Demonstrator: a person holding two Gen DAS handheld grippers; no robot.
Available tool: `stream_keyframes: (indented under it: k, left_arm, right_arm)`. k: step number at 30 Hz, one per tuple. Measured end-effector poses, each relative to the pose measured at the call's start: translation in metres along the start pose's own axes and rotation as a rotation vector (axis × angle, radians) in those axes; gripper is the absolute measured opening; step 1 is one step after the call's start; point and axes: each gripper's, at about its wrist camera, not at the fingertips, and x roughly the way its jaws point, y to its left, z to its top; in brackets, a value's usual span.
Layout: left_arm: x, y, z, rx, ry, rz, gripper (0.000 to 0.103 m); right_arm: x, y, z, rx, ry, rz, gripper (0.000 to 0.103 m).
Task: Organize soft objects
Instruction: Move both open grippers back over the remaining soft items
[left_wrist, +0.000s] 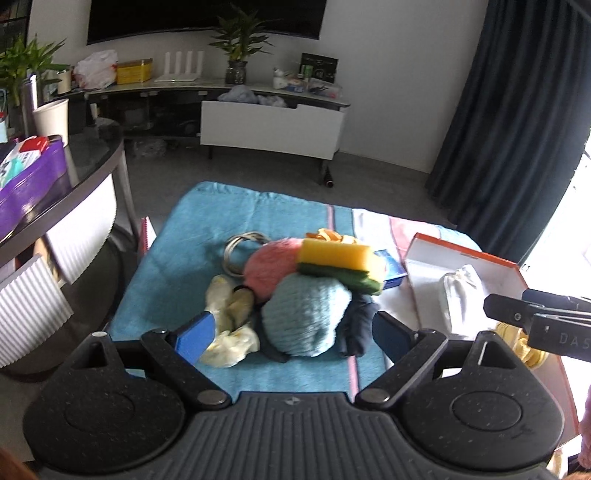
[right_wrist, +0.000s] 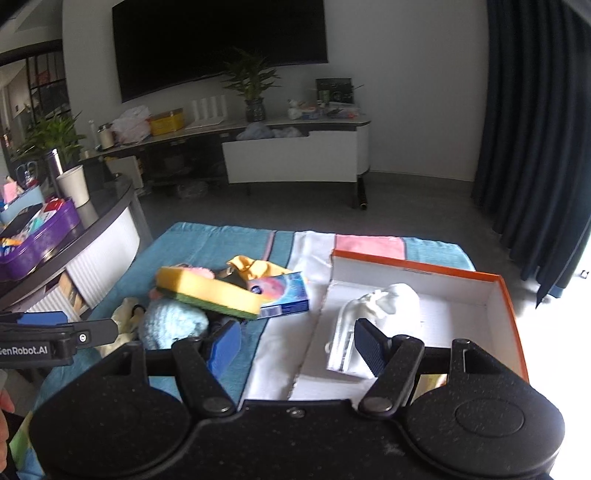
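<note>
A pile of soft things lies on a blue towel (left_wrist: 177, 236): a light blue knitted ball (left_wrist: 306, 314), a pink fluffy ball (left_wrist: 271, 267), a yellow-green sponge (left_wrist: 340, 264) on top, a cream cloth (left_wrist: 229, 325) and a dark cloth (left_wrist: 356, 325). My left gripper (left_wrist: 293, 332) is open, its jaws on either side of the blue ball. My right gripper (right_wrist: 295, 345) is open and empty over the near left edge of an orange-rimmed white box (right_wrist: 458, 295) that holds a white pouch (right_wrist: 373, 317).
A blue printed carton (right_wrist: 282, 295) lies beside the sponge, with an orange cloth (right_wrist: 255, 267) behind it. A cable coil (left_wrist: 236, 247) lies left of the pink ball. A dark side table (left_wrist: 74, 177) with a purple tray (left_wrist: 33, 181) stands at the left.
</note>
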Motion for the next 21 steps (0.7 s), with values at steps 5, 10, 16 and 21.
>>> stream_keyframes:
  k: [5,10,16,21]
  left_arm:
    - [0.000,0.019,-0.006,-0.024,0.018,0.027,0.095]
    - [0.000,0.032,-0.011,-0.019,0.027,0.053,0.095]
    - [0.008,0.044,-0.016,-0.037,0.055,0.076,0.095]
    - [0.015,0.045,-0.018,-0.036,0.072,0.079,0.095]
  right_arm:
    - [0.005,0.004,-0.004,0.002,0.007,0.015,0.081]
    - [0.011,0.011,-0.006,-0.007,0.021,0.029,0.081]
    - [0.013,0.015,-0.009,-0.004,0.027,0.048,0.081]
    - [0.017,0.022,-0.012,-0.018,0.042,0.063,0.081]
